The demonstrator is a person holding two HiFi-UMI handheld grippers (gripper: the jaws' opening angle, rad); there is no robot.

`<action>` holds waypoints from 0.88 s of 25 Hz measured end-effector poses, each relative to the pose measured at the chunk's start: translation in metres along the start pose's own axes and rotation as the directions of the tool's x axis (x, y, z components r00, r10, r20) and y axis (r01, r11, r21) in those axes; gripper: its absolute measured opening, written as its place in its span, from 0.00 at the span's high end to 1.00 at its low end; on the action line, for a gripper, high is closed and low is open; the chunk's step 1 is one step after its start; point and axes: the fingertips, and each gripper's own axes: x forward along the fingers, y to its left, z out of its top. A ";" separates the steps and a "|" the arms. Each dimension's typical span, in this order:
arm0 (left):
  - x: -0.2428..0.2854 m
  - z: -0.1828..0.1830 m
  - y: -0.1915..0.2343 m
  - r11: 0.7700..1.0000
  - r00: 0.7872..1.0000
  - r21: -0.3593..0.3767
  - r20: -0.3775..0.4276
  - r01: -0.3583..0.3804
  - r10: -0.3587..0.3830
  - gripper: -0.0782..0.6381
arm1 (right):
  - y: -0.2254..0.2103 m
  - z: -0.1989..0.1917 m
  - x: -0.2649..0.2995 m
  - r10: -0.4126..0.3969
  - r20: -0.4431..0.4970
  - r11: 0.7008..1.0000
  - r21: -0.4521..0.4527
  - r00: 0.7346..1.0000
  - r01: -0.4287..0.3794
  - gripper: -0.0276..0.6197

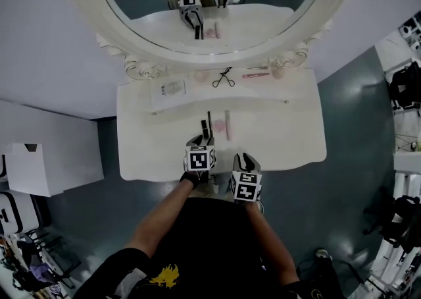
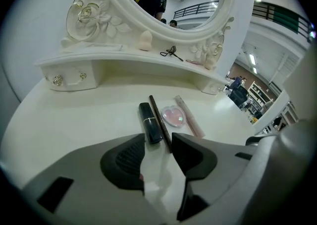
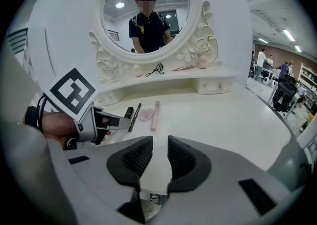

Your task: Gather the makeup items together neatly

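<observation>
Four makeup items lie side by side in a row on the white dressing table: a black lipstick tube, a thin dark pencil, a pink heart-shaped compact and a pale pink tube. My left gripper stands just before the near ends of the lipstick and pencil, jaws apart, nothing between them. In the head view it sits below the row. My right gripper hangs at the table's front edge, to the right of the left one, with only a narrow gap between its bare pads.
On the raised shelf under the oval mirror lie an eyelash curler, a pink stick, a round pale sponge and a clear packet. Small drawers sit under the shelf. Grey floor surrounds the table.
</observation>
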 end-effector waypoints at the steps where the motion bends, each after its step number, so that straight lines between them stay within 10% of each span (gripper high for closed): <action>1: -0.003 -0.002 -0.002 1.000 1.000 0.004 -0.004 0.016 -0.016 0.62 | 0.000 0.002 -0.001 -0.001 0.005 1.000 -0.001 1.000 0.001 0.79; 7: -0.065 0.015 0.003 0.986 0.993 0.159 0.099 0.052 -0.069 0.63 | 0.004 0.033 -0.024 0.008 0.099 1.000 0.001 0.995 -0.009 0.79; 12: -0.156 0.059 0.021 0.989 0.956 0.143 0.285 0.033 -0.073 0.68 | 0.011 0.080 -0.066 0.025 0.238 1.000 -0.003 0.971 -0.026 0.79; 22: -0.306 0.153 0.004 0.968 0.771 0.243 0.627 -0.063 -0.107 0.69 | 0.061 0.199 -0.158 0.103 0.507 0.985 -0.170 0.856 -0.018 0.87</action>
